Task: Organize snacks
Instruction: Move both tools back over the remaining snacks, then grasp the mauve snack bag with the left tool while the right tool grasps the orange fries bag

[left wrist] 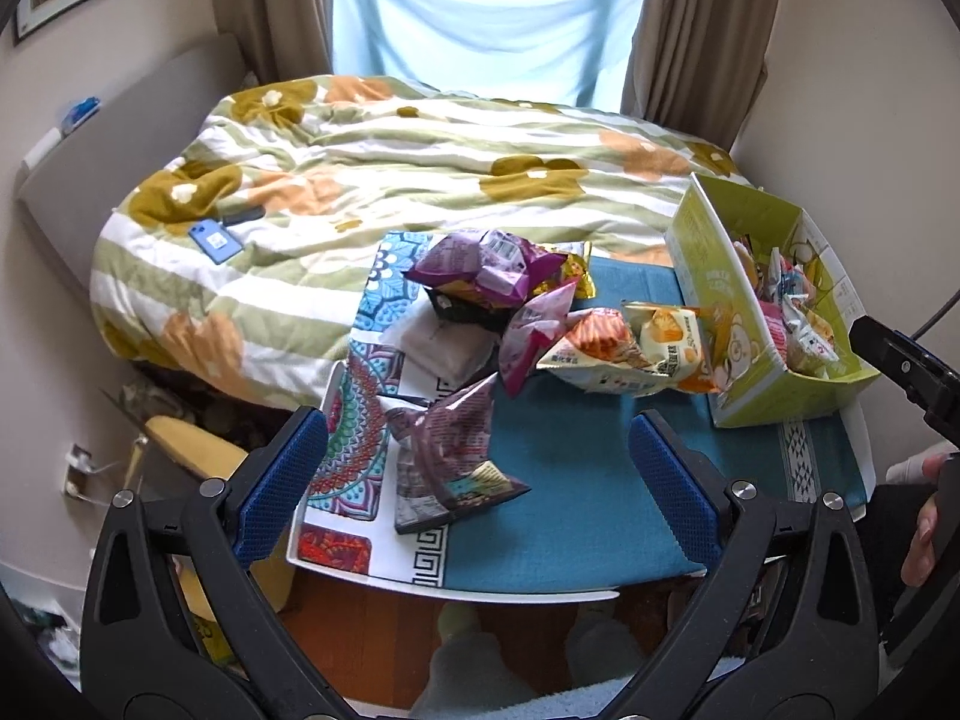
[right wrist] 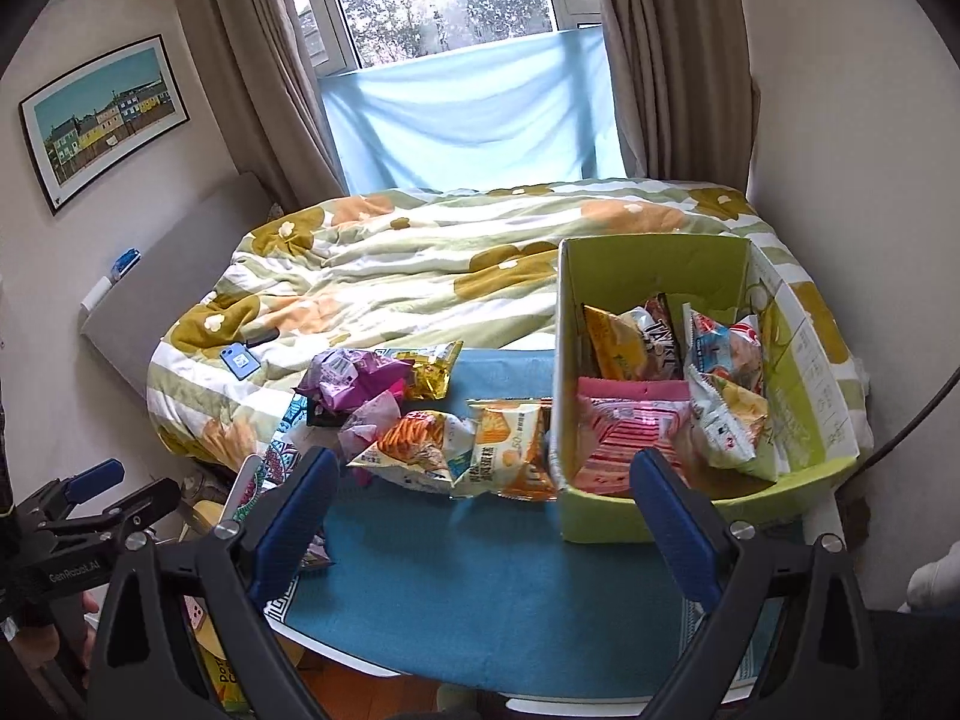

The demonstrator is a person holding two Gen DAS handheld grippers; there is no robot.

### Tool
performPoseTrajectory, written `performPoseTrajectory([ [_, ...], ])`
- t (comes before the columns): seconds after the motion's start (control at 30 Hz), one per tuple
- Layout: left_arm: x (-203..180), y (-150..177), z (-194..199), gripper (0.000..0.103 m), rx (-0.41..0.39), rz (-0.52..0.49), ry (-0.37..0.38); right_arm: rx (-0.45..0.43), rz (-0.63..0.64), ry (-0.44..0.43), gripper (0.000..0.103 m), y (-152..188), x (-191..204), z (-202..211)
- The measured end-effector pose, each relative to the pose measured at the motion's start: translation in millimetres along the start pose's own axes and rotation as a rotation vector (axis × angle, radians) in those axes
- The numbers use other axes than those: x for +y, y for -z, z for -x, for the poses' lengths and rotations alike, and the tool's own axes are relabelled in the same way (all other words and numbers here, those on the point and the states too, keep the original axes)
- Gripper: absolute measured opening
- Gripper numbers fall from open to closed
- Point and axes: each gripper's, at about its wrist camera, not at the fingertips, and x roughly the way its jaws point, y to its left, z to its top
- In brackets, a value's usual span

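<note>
A green cardboard box (right wrist: 810, 420) (left wrist: 702, 264) stands on the table's right side and holds several snack bags (right wrist: 636, 426). Loose snack bags lie left of it: an orange-and-white pair (right wrist: 456, 450) (left wrist: 630, 348), purple bags (right wrist: 354, 381) (left wrist: 480, 267), a gold one (right wrist: 429, 369), and a purple bag (left wrist: 450, 456) nearer the front. My left gripper (left wrist: 480, 474) is open over that front purple bag. My right gripper (right wrist: 486, 510) is open and empty, above the blue cloth in front of the box.
The small table (left wrist: 540, 516) carries a blue cloth and a patterned mat (left wrist: 354, 420). A bed with a flowered quilt (right wrist: 420, 264) lies right behind it, with a phone (left wrist: 215, 240) on it. Wall to the right, window and curtains behind.
</note>
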Motion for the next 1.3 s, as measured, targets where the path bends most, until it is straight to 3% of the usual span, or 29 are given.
performPoseTrajectory([
  [0.23,44.1,1.4,-43.1,0.100,0.098,-0.027,0.072,0.015,-0.046,0.057,0.097,8.9,44.7,-25.7],
  [0.53,55.8,15.3,-111.7,0.100,0.250,-0.012,0.127,0.083,-0.068,0.100,0.097,17.6,73.5,-82.8],
  [1.0,46.3,43.5,-204.9,0.099,0.432,0.065,0.131,0.231,-0.042,0.115,0.097,16.0,59.0,-188.7],
  [1.3,33.6,47.8,-229.3,0.085,0.484,0.046,0.109,0.287,-0.007,0.105,0.097,4.7,51.8,-230.2],
])
